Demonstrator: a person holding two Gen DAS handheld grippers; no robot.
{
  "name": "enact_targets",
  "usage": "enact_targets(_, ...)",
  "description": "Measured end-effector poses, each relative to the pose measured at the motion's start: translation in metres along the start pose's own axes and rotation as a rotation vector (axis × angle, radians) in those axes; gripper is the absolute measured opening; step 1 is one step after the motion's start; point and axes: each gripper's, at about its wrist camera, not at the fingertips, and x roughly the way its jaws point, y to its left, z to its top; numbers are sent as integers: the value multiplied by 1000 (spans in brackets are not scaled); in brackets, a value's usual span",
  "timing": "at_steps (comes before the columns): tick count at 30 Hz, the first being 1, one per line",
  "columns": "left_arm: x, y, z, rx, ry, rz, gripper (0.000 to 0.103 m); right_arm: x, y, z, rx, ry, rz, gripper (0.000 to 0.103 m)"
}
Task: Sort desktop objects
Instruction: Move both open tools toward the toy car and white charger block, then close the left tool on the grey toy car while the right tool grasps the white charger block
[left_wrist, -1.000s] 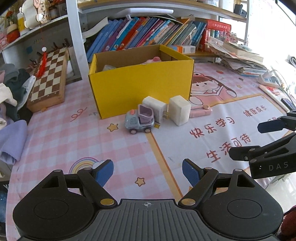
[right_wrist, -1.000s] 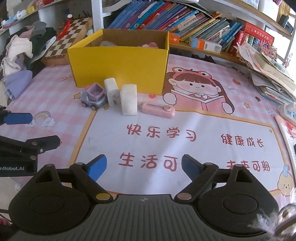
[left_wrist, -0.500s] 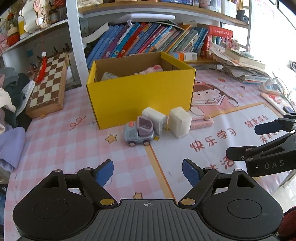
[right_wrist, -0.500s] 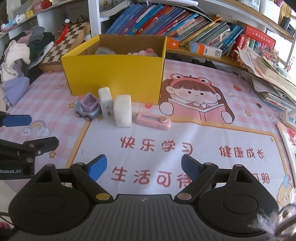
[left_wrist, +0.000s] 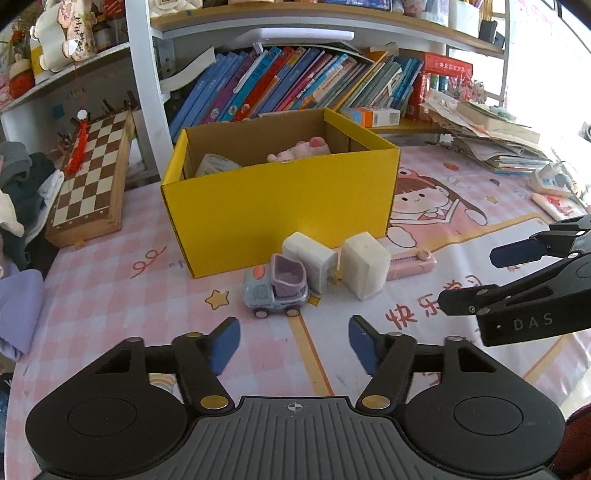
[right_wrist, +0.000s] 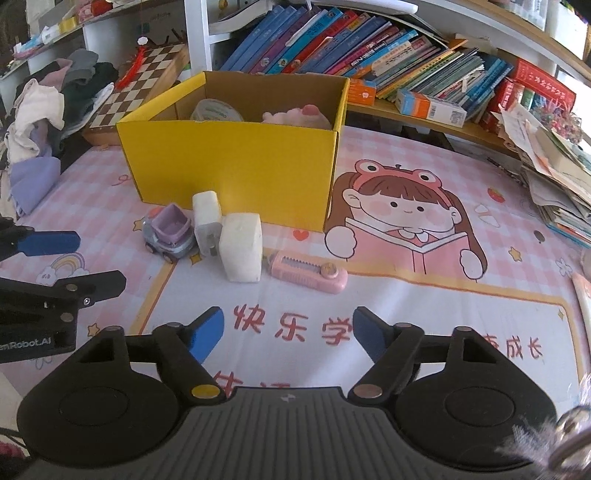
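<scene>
A yellow cardboard box (left_wrist: 280, 206) (right_wrist: 236, 170) stands open on the pink mat, holding a pink toy (left_wrist: 299, 151) and a round white lid (right_wrist: 216, 110). In front of it lie a small toy truck (left_wrist: 275, 291) (right_wrist: 170, 234), a white charger block (left_wrist: 310, 254) (right_wrist: 207, 221), a second white block (left_wrist: 365, 269) (right_wrist: 242, 247) and a pink utility knife (left_wrist: 412, 264) (right_wrist: 308, 271). My left gripper (left_wrist: 293, 343) is open, just short of the truck. My right gripper (right_wrist: 288, 338) is open, a little short of the pink knife. Each gripper shows at the edge of the other's view.
A folded chessboard (left_wrist: 90, 177) leans at the left near a heap of clothes (right_wrist: 40, 122). A row of books (left_wrist: 295, 85) fills the shelf behind the box. Stacked papers (left_wrist: 491, 147) and a white device (left_wrist: 550, 181) sit at the right.
Both grippers have moved forward toward the objects in front of the box, which look larger and nearer. Both stay open and empty. No object has shifted.
</scene>
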Motion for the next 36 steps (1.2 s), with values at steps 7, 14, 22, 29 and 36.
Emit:
enact_targets(7,23,1,13,-5,23,41,60,16,-4,12,-24,2,54,71)
enact_targets(14,43,-1,24,21,33,68,60,33,-3,29,-32,-2,116,61)
enact_targets(22,61,1,28,46,54,75,61,52,0,46,-32,19,181,51)
enact_targets(29,77,4,30,65,75,76,61,65,-2,55,-13,49,222,51)
enact_targets(36,88,8,30,46,92,56,66,77,-5,57,-1,81,234,49)
